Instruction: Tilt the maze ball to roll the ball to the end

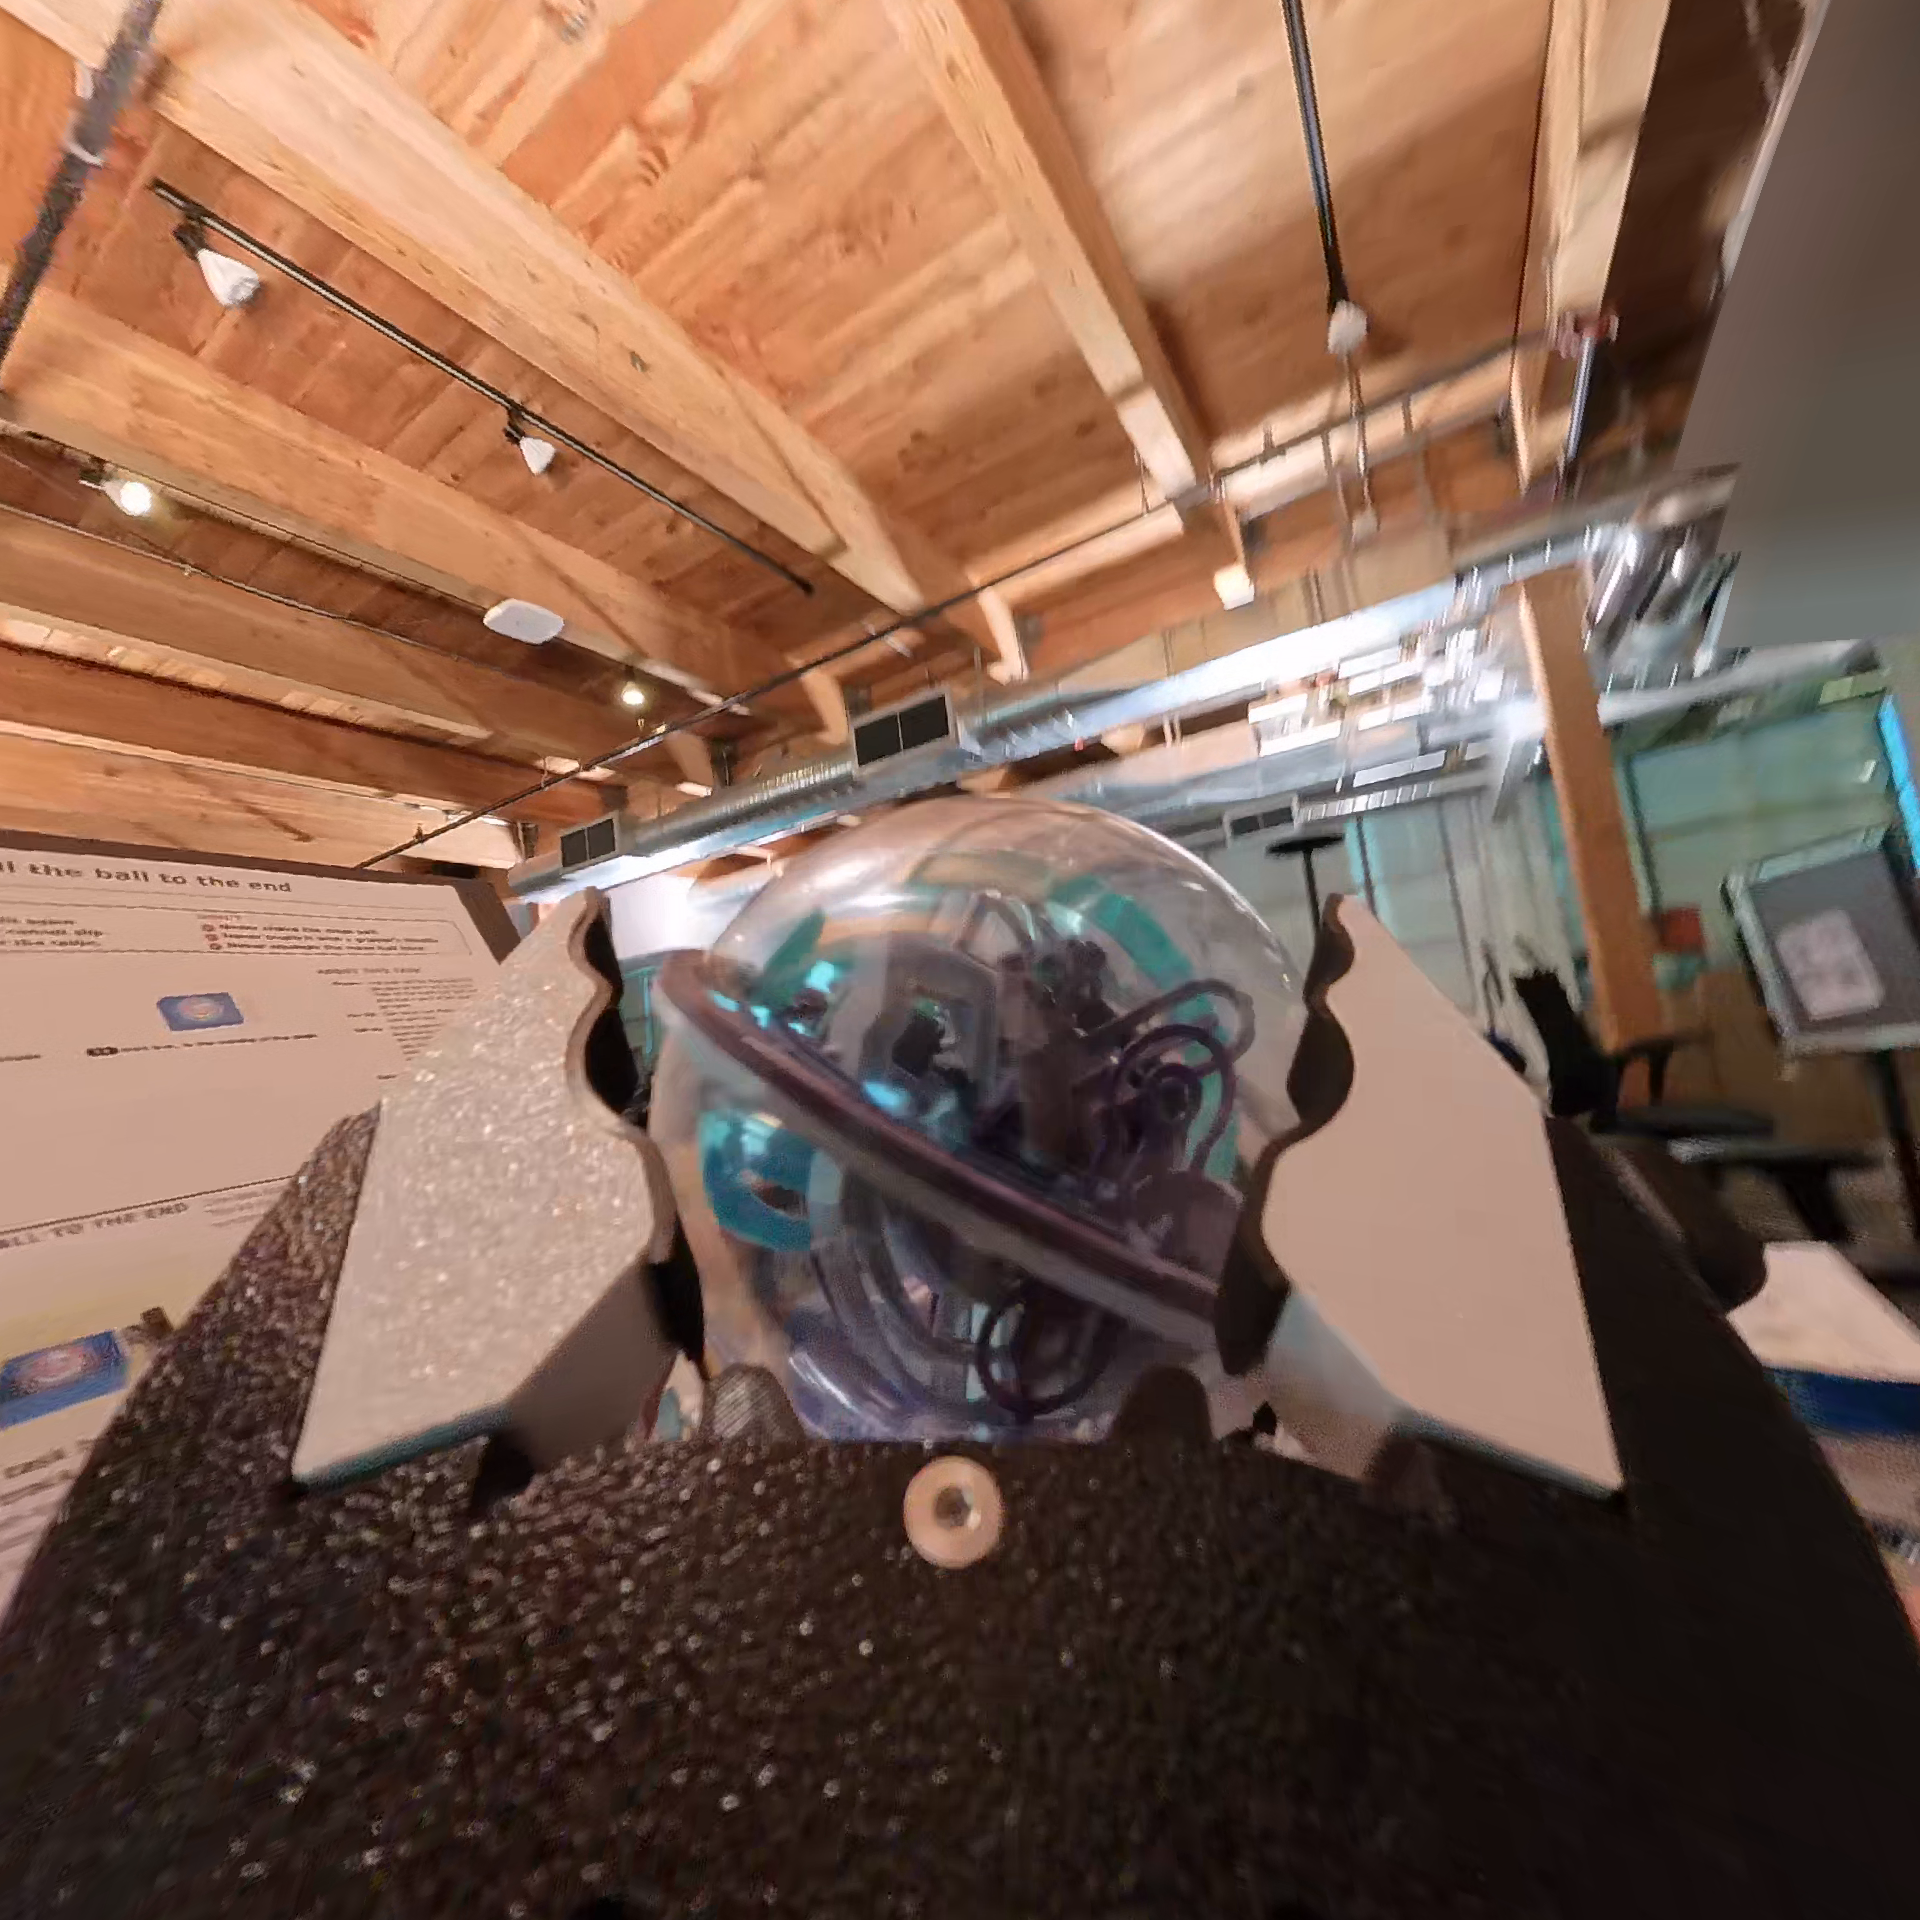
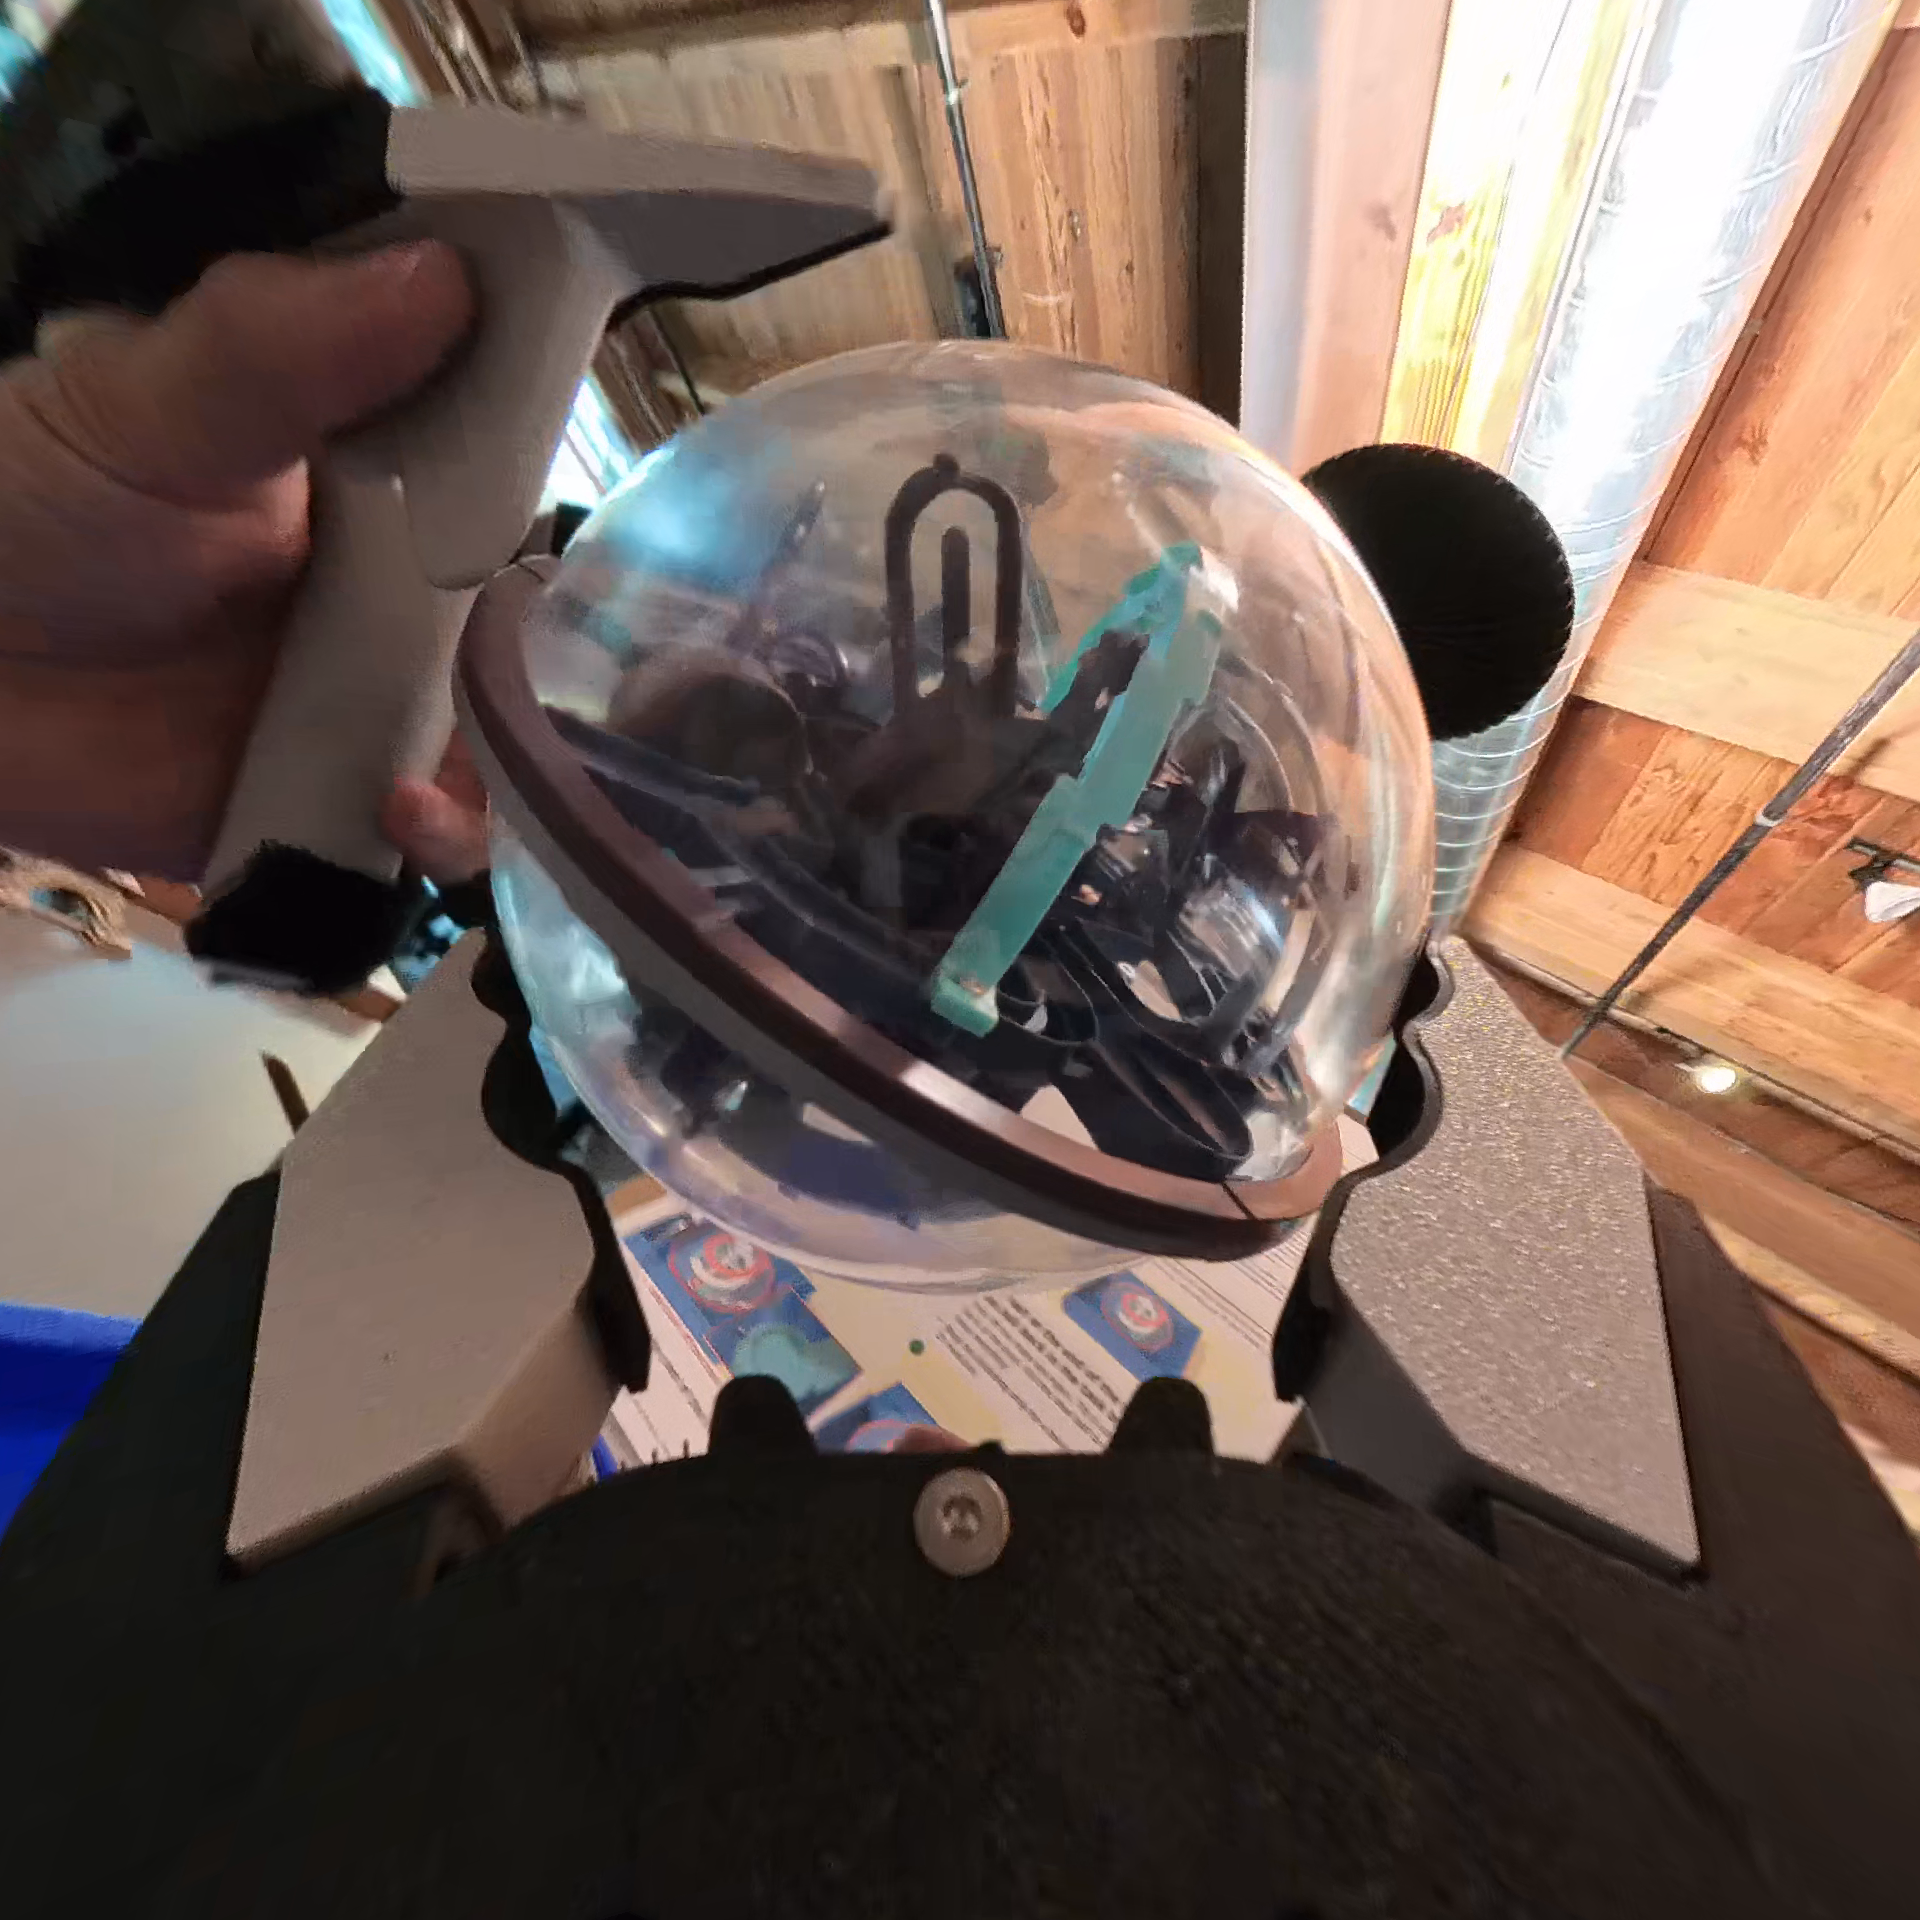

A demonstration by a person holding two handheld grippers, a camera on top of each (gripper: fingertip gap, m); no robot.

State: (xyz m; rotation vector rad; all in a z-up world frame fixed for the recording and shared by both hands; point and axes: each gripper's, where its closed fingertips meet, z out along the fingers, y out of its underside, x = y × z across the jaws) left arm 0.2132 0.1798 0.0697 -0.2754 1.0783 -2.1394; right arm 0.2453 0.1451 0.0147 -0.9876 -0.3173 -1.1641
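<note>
The maze ball (image 1: 966,1091) is a clear sphere with a dark equator ring and teal and purple tracks inside. It is held up in the air with its ring tilted. My left gripper (image 1: 966,935) is shut on it, with a grey finger on each side. In the right wrist view the maze ball (image 2: 935,810) sits between the fingers of my right gripper (image 2: 966,966), which is also shut on it. The left gripper's grey fingers (image 2: 416,520) touch the ball at its upper left. I cannot pick out the small ball inside.
A person's hand (image 2: 156,520) holds the left gripper. A printed instruction sheet (image 1: 208,1039) stands to the left, and it also shows below the ball (image 2: 1039,1351). A blue bin (image 2: 52,1382) is at lower left. Wooden ceiling beams (image 1: 727,364) and a silver duct (image 2: 1621,312) are overhead.
</note>
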